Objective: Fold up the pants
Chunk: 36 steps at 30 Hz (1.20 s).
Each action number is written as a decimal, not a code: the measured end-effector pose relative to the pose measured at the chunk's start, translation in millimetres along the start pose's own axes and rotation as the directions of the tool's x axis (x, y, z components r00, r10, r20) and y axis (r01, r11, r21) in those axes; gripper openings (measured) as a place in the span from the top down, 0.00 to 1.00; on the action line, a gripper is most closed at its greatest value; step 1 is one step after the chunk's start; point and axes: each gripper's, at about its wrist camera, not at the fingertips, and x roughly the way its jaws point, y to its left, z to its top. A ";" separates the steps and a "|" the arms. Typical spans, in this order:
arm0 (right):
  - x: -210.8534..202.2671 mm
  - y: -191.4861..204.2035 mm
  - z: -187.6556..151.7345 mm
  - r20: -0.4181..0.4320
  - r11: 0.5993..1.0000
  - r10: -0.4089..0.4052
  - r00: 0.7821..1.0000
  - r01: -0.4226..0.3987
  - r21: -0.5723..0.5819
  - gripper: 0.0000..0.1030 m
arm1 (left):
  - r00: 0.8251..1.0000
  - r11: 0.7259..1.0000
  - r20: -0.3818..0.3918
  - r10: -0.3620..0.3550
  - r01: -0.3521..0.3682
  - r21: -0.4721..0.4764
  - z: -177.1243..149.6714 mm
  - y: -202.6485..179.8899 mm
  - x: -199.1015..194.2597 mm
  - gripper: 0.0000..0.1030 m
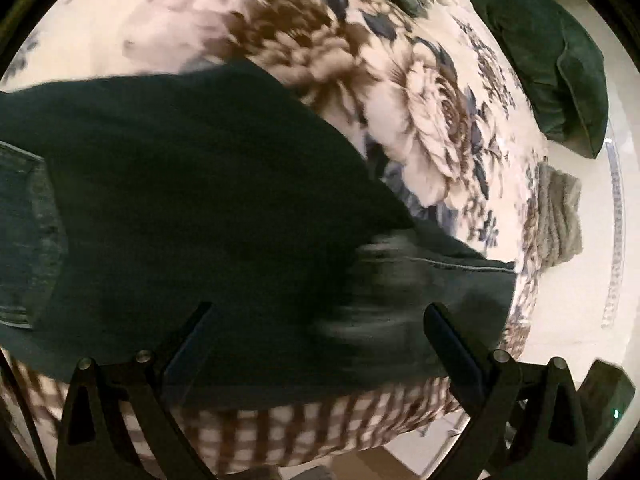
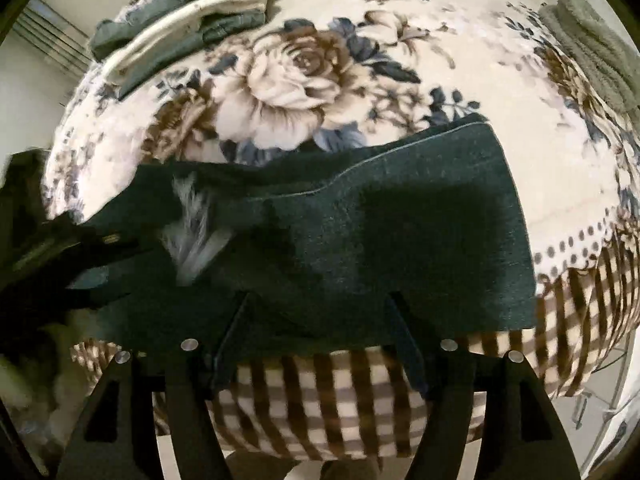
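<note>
Dark denim pants [image 1: 200, 200] lie flat on a floral blanket [image 1: 420, 120]. My left gripper [image 1: 318, 310] hovers over them with its fingers spread wide, open and empty. In the right wrist view the same pants [image 2: 400, 240] show a stitched hem at the far edge and a frayed white rip [image 2: 192, 232] at the left. My right gripper [image 2: 317, 300] stands open over the near edge of the cloth, and nothing is pinched between its fingers. A blurred grey patch [image 1: 384, 272] on the pants cannot be made out.
A stack of folded clothes [image 2: 192, 12] sits at the blanket's far left, and a grey towel [image 2: 592, 48] at the far right. A dark green pillow [image 1: 560, 60] lies beyond. The checked blanket border [image 2: 340, 400] hangs over the near edge. A dark blurred shape [image 2: 60, 248] is at the left.
</note>
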 end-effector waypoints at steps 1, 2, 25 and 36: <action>-7.2 -6.0 -2.2 0.015 1.000 0.028 0.999 -0.028 0.013 0.32 | 1.000 1.000 -0.008 -0.021 0.021 -0.010 3.9 -3.8 7.9 0.00; -11.0 -10.6 -2.2 0.020 0.999 0.027 0.999 -0.027 0.025 0.32 | 1.000 1.000 -0.009 -0.016 0.016 -0.012 2.3 -6.3 9.2 0.00; 35.1 -55.0 20.0 -0.104 0.979 -0.191 0.976 0.197 0.053 0.32 | 0.899 0.827 0.183 0.397 -0.437 0.353 -37.5 -48.1 61.4 0.90; 26.0 -32.2 22.2 -0.118 0.975 -0.193 0.974 0.203 0.087 0.32 | 0.954 0.981 0.249 0.168 -0.186 0.053 -44.7 17.1 -55.4 0.62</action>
